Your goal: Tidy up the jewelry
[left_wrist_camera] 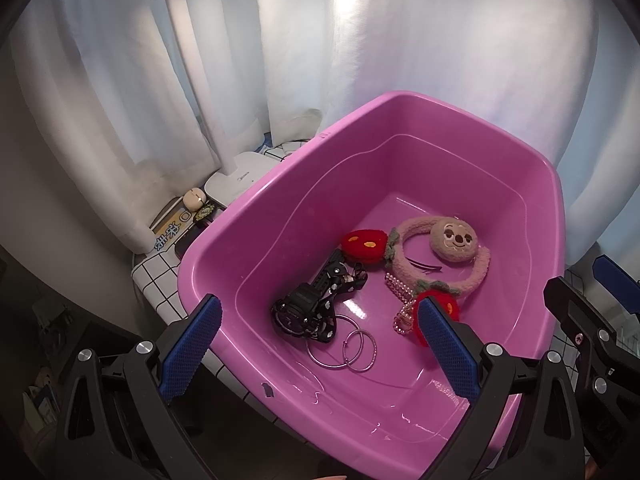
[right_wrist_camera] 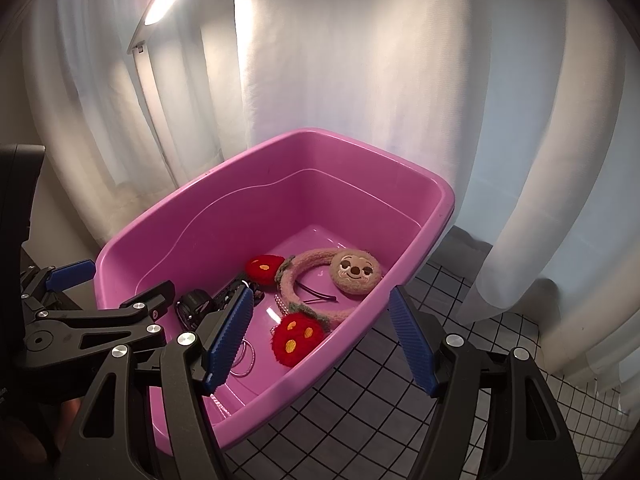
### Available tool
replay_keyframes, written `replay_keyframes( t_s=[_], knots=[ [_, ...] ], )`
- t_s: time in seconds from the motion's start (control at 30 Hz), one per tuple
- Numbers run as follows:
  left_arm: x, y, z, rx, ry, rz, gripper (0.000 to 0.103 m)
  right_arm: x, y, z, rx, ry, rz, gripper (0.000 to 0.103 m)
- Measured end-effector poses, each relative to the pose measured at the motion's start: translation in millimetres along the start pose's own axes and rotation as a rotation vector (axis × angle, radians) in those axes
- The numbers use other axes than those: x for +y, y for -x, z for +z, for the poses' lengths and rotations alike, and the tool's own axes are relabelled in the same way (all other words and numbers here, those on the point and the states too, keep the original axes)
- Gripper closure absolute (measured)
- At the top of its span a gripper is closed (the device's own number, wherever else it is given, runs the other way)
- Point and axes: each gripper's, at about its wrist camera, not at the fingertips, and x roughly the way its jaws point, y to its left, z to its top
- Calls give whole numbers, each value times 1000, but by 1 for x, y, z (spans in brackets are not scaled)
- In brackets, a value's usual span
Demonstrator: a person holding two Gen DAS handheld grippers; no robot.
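Everything's sitting in the pink tub (left_wrist_camera: 256, 216) on the desk (right_wrist_camera: 460, 320), so this fits either a finished gather-up or a pile waiting to be sorted out. Both the left claw (left_wrist_camera: 320, 344) and right claw (right_wrist_camera: 320, 340) hang spread wide, holding nothing. Inside: plush headband (left_wrist_camera: 440, 256), black watch (left_wrist_camera: 296, 312), silver hoops (left_wrist_camera: 352, 348), and what looks like a bead bracelet (left_wrist_camera: 400, 292).

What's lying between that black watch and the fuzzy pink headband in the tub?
In the left wrist view, a black polka-dot bow and a pink bead string lie between the black watch and fuzzy pink headband.
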Motion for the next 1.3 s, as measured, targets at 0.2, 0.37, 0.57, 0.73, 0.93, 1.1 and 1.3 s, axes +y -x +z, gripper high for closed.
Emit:
replay_keyframes(
  t_s=[0.2,0.37,0.57,0.73,0.93,1.1,1.3],
  knots=[
    [1,-1,0,0,-2,-1,6,2,1,0,2,3,0,36],
    [1,-1,0,1,-2,-1,6,2,1,0,3,4,1,36],
    [0,0,-1,0,-1,-2,6,1,1,0,3,3,2,36],
    [0,0,-1,3,2,-2,6,1,1,0,3,7,3,36],
    [0,-1,-3,5,1,-3,6,0,1,-1,6,4,4,36],
    [0,-1,-3,6,0,-4,6,-1,2,-2,7,5,4,36],
    [0,1,-4,-4,2,-8,6,-2,2,-4,7,5,4,36]
  ],
)
